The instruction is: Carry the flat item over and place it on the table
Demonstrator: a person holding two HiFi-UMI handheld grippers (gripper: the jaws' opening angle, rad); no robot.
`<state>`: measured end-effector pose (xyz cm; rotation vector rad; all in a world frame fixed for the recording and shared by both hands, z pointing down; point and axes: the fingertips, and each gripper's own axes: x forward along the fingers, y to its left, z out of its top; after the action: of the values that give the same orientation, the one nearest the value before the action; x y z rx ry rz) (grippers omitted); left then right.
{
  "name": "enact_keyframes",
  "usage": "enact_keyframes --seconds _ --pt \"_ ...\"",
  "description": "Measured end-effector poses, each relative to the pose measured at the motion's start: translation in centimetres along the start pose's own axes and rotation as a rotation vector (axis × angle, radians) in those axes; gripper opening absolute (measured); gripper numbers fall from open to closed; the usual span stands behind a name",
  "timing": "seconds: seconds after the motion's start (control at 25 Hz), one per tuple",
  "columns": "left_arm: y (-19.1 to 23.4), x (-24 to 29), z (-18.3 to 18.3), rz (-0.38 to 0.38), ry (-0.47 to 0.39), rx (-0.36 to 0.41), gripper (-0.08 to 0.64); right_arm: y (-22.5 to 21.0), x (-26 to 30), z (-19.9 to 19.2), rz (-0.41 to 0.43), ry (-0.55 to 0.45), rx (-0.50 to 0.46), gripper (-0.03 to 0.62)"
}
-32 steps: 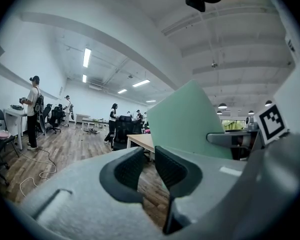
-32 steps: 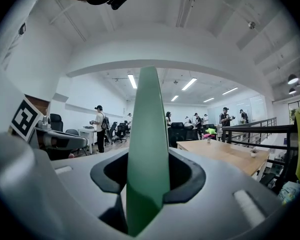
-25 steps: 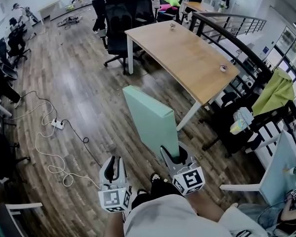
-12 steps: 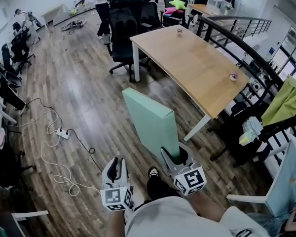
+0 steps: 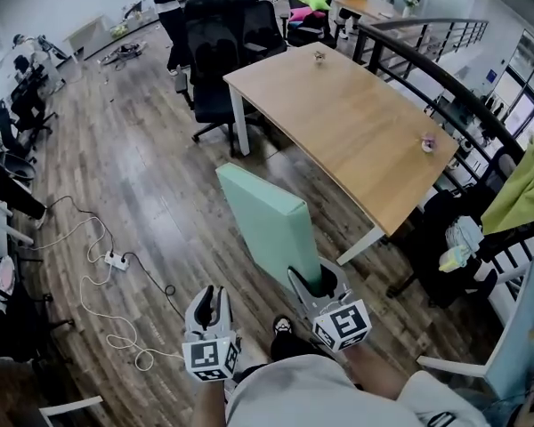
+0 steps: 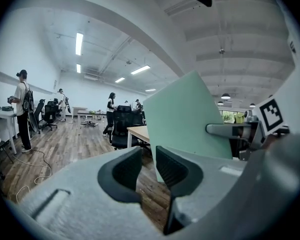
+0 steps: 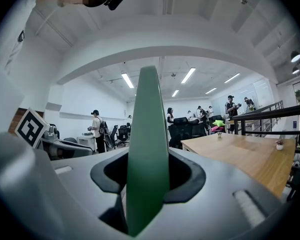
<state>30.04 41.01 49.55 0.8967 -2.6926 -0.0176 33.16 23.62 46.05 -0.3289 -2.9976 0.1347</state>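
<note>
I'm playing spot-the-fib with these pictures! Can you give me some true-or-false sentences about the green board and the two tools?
1. The right tool grips the green board. True.
2. The green board lies on the wooden table. False: it is held up on edge above the floor, not on the table.
3. The left tool holds the board too. False: nothing is between its jaws.
4. A white power strip lies on the floor. True.

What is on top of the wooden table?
Two things: the far small item and the right small item, both too small to identify. Nothing hides any of the wooden table.
</note>
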Motion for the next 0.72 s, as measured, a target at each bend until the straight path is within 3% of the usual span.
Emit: enact_keyframes --seconds 0.32,0.72 --pt "0.0 5.5 1.6 -0.001 0.035 0.019 0.087 -4.8 3.4 0.2 0.000 0.006 0.038 0.176" --pt "1.4 13.7 2.7 -0.078 0.050 0.011 0.087 -8.9 8.5 0.7 -0.036 0.005 0.053 0.176"
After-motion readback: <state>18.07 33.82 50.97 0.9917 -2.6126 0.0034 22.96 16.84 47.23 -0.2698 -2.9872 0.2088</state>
